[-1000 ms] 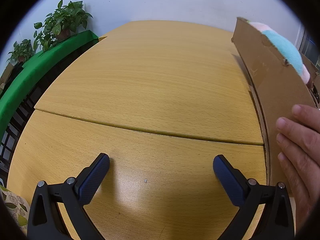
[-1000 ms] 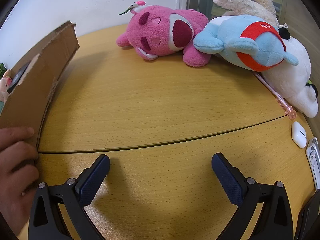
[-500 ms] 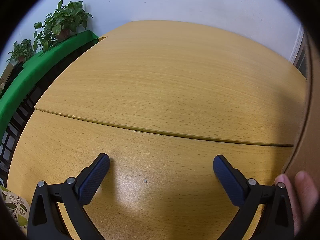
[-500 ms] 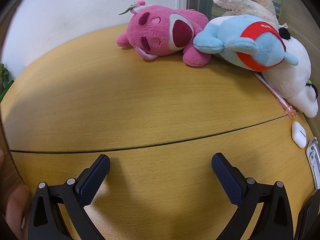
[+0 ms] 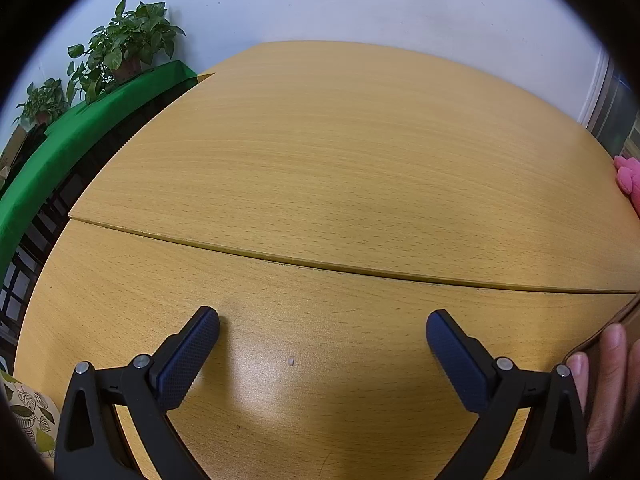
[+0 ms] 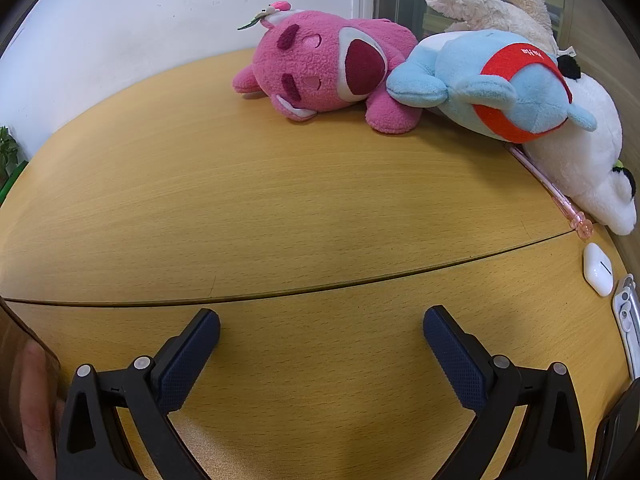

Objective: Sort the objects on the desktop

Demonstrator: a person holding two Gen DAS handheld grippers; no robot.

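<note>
In the right wrist view a pink plush bear (image 6: 328, 72) lies at the table's far side, with a blue plush with a red band (image 6: 496, 88), a white plush (image 6: 592, 168) and a cream plush (image 6: 480, 4) piled to its right. A pink pen (image 6: 560, 204), a white earbud case (image 6: 598, 274) and a silvery clip-like item (image 6: 628, 320) lie at the right edge. My right gripper (image 6: 321, 330) rests open over bare wood. My left gripper (image 5: 322, 332) is open too, nothing between its fingers. A pink plush edge (image 5: 628, 180) shows far right in the left wrist view.
The wooden table (image 5: 340, 168) has a seam across it. A hand (image 5: 604, 384) holds a brown cardboard edge (image 5: 624, 316) between the two grippers, also seen as hand (image 6: 32, 400) at lower left. Potted plants (image 5: 124, 44) on a green ledge (image 5: 80, 120) stand beyond the left edge.
The hand has pulled the cardboard box back toward me; it has left the middle of both views, and only an edge stays at the frame borders. Both grippers are still.
</note>
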